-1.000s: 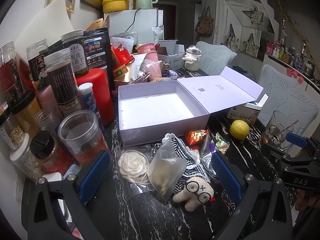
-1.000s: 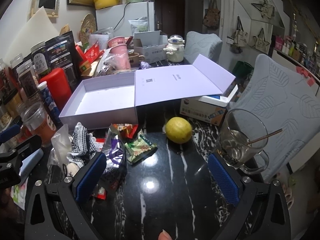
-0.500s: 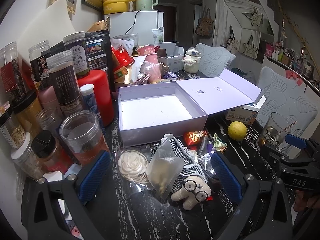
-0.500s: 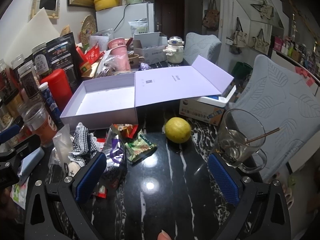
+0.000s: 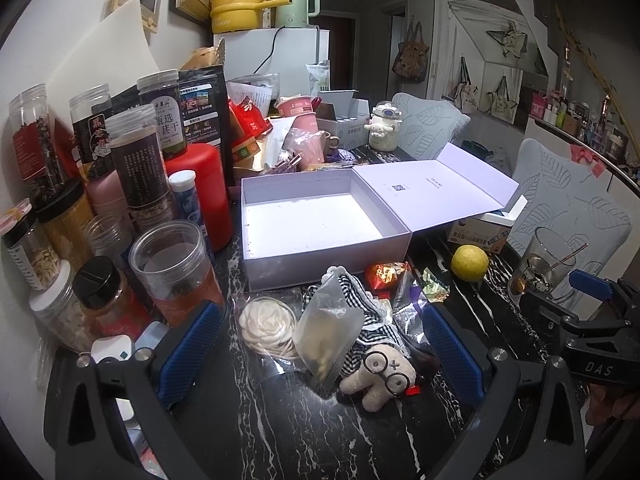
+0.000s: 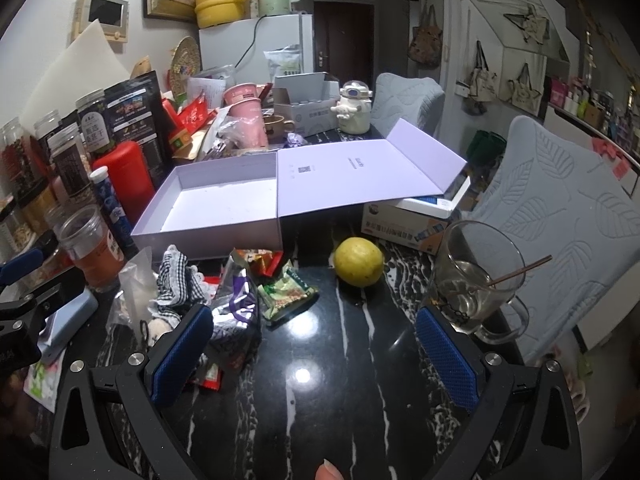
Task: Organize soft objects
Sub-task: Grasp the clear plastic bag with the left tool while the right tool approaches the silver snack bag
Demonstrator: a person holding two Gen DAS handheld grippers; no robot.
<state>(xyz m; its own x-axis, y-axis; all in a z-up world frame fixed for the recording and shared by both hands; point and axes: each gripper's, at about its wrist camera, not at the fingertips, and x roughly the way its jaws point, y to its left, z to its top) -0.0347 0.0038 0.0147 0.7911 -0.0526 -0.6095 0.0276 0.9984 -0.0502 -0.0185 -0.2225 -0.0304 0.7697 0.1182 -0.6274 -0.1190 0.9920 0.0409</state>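
Left gripper [image 5: 320, 354] jaws wide over plush doll [image 5: 378, 376], right gripper [image 6: 316, 354] jaws wide over black table [image 6: 360, 392], open box [image 5: 320, 226] behind

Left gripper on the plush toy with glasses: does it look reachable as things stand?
Probably yes. The left gripper is open with the plush toy lying between its fingers, but a silver pouch leans over the toy's body and may get pinched too.

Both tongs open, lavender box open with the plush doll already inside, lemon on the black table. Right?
Not quite: the open lavender cardboard box is empty in the left wrist view. The cream plush doll with glasses lies on the black marble table before it. Rest holds.
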